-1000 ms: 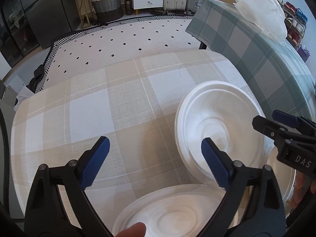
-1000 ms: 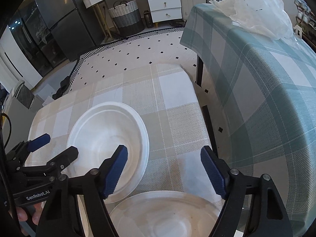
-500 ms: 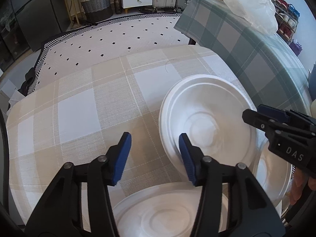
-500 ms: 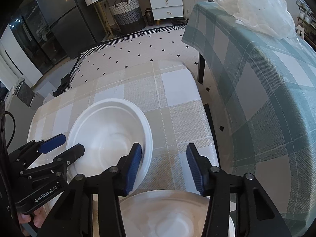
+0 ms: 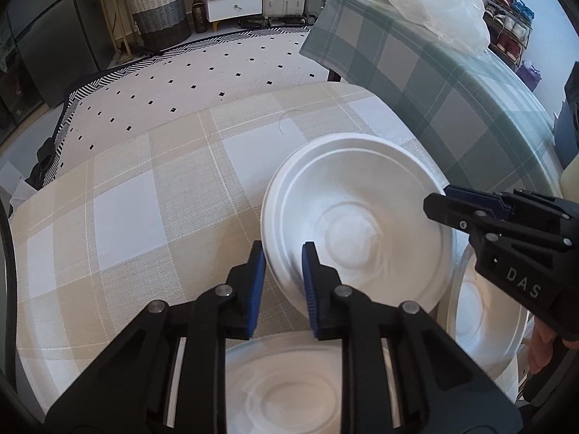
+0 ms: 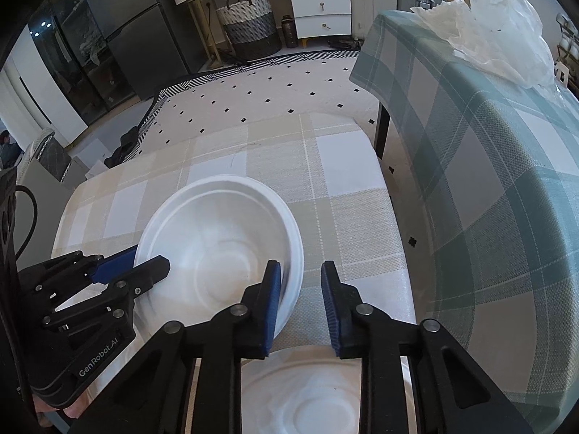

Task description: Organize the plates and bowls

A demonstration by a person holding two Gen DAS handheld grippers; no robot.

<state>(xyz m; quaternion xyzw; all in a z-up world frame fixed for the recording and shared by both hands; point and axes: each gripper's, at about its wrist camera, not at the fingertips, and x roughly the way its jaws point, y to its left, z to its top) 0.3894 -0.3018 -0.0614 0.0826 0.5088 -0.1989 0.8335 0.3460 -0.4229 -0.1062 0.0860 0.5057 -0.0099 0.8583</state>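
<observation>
White foam bowl [image 5: 354, 224] sits on the beige-checked table [image 5: 144, 217], roughly mid-cloth and toward its right side.

Change over the last second: both tools went from spread wide to nearly closed, and each moved in onto the bowl's rim from its own side.
- Left gripper [image 5: 282, 282]: pads straddle the left rim. The rim is blurred between them, so I cannot tell whether the pads are biting yet.
- Right gripper [image 6: 300, 300]: inner pad is against the right rim. A strip of cloth shows between rim and outer pad, so it is narrowly apart and not clamped.

Reading: this looks like a two-sided pickup of the bowl, probably to lift it toward the dishes nearer the person. The grip is not yet confirmed.

Edges and room:
- A near plate [image 5: 282, 398] lies just below both tools.
- A second plate [image 5: 481, 332] lies under the right tool's body, just beside the bowl.
- The cloth to the left and beyond the bowl is bare.
- The right table edge is near the bowl. Beyond it is a floor gap, then the taller green-checked table [image 5: 452, 90] carrying a plastic bag [image 5: 441, 3].
- Thin foam may flex under one-sided pressure.
</observation>
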